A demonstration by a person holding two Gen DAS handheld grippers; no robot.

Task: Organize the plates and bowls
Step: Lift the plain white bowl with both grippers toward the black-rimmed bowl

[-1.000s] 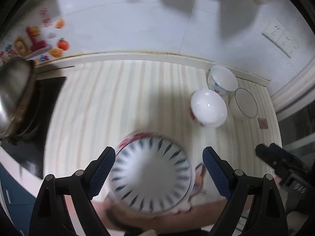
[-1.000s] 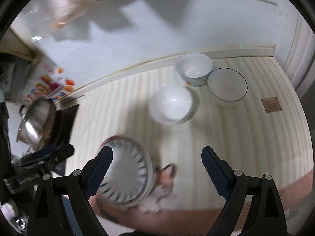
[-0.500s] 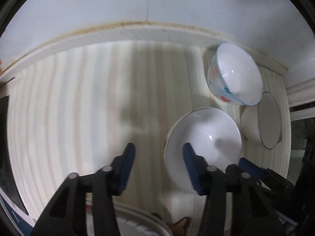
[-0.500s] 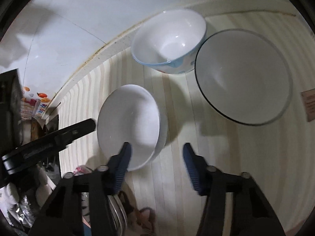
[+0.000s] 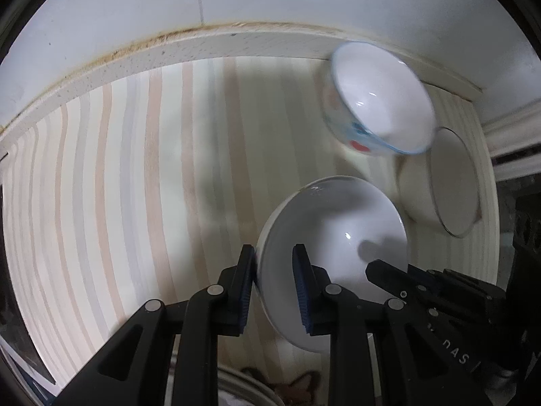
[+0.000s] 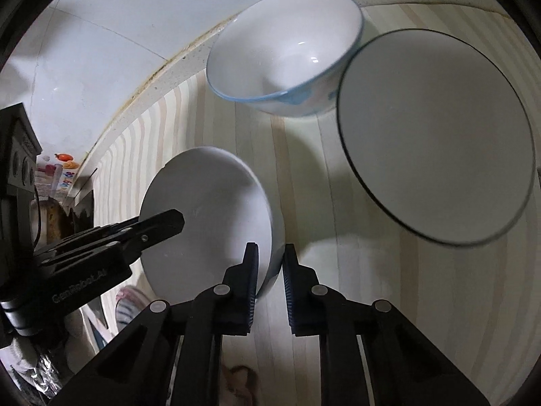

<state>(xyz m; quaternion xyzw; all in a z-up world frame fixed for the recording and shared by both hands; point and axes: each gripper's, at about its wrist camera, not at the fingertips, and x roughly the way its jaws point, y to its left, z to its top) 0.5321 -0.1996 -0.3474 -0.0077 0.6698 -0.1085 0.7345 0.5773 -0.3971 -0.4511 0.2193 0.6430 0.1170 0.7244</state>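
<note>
Plain white ceramic bowl (image 5: 333,253) sits between my grippers; left gripper (image 5: 273,284) straddles its left rim, right gripper (image 6: 270,280) its right rim, both narrowed, not visibly clamping.

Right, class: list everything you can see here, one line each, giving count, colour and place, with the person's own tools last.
Plain bowl: one, white, counter middle, both tools straddling its rim.
Patterned bowl: one, white with blue rim, by the back wall.
Dark-rimmed bowl: one, white, right of the patterned bowl.
Counter: one, cream striped.
Wall stickers: several, orange and red, far left.
Left tool: one, black with blue pads, bowl's left rim.
Right tool: one, same colours, bowl's right rim.
</note>
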